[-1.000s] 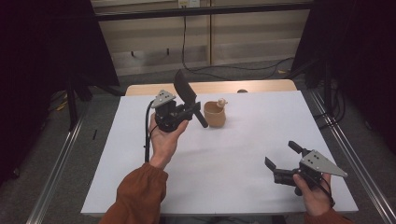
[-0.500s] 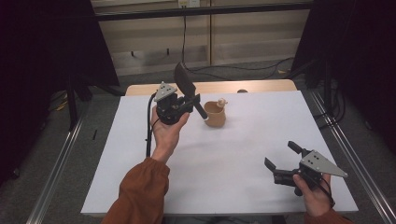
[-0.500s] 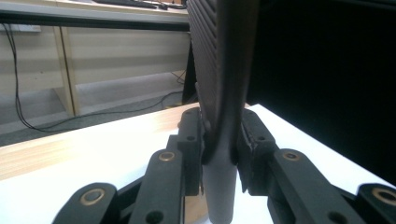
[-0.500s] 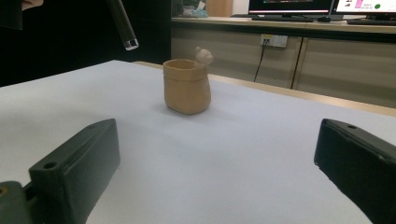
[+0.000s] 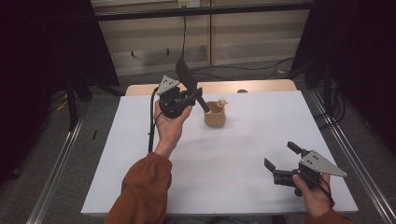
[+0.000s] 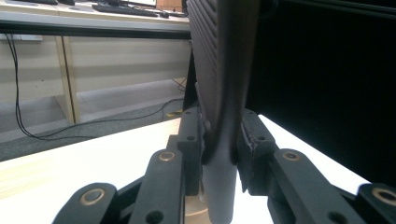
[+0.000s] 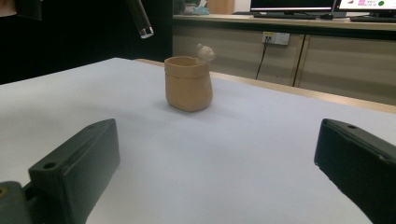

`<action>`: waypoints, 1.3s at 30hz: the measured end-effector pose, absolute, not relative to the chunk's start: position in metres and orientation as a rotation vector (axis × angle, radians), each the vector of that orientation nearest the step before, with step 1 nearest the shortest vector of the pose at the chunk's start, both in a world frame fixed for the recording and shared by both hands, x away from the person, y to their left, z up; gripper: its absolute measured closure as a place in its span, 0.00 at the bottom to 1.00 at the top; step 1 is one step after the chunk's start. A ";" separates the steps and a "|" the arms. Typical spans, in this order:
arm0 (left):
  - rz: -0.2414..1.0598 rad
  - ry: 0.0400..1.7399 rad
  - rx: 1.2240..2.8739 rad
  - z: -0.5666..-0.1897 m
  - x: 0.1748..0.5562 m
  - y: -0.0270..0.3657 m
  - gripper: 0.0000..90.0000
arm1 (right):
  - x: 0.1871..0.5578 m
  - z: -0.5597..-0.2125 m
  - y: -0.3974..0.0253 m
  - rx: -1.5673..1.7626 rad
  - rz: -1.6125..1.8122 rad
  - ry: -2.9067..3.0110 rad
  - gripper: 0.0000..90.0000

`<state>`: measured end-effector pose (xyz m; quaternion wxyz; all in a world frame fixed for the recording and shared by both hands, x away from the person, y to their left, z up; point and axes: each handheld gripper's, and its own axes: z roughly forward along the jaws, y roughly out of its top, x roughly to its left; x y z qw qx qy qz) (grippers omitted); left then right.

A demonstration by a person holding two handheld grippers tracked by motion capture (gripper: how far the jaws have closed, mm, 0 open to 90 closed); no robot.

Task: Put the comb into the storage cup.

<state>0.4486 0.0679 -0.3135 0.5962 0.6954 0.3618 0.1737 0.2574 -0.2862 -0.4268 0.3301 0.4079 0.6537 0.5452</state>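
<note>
Left gripper (image 5: 194,95) held up above the far left part of the white table (image 5: 140,177), hand beneath it, palm up, orange sleeve (image 5: 140,186) coming in from the bottom edge. Its jaws are clamped on a dark spatula (image 5: 189,80) at the neck, where the handle meets the blade; the left gripper view shows both jaws pressed against the handle (image 6: 219,186) with the ridged blade rising straight up between them. In the high view the blade points up and away from the person, and the handle slopes down to the right, its end just above the rim of the tan cup (image 5: 215,114). The right gripper view catches that handle tip hanging in the air, up and to the left of the cup (image 7: 187,84), not touching it. Cup stands upright on the table near the far middle, a small pale knob on its far rim. Right gripper (image 5: 280,161) sits low over the near right corner, well apart from the cup, jaws spread wide with nothing between them; bare table shows in the gap
</note>
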 end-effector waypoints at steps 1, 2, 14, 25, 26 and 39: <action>0.400 0.839 1.613 -0.314 0.450 0.066 0.82 | 0.257 -0.427 -0.286 1.066 1.428 1.709 0.00; 0.400 0.840 1.617 -0.314 0.451 0.066 0.82 | 0.257 -0.427 -0.286 1.068 1.428 1.710 0.00; 0.432 0.854 1.617 -0.322 0.465 0.061 0.82 | 0.257 -0.427 -0.286 1.066 1.425 1.714 0.00; 0.458 0.886 1.618 -0.333 0.477 0.057 0.82 | 0.256 -0.427 -0.286 1.061 1.420 1.718 0.00; 0.461 0.887 1.623 -0.335 0.477 0.056 0.82 | 0.257 -0.427 -0.286 1.063 1.419 1.718 0.00; 0.463 0.898 1.651 -0.353 0.490 0.048 0.82 | 0.256 -0.428 -0.286 1.057 1.421 1.725 0.00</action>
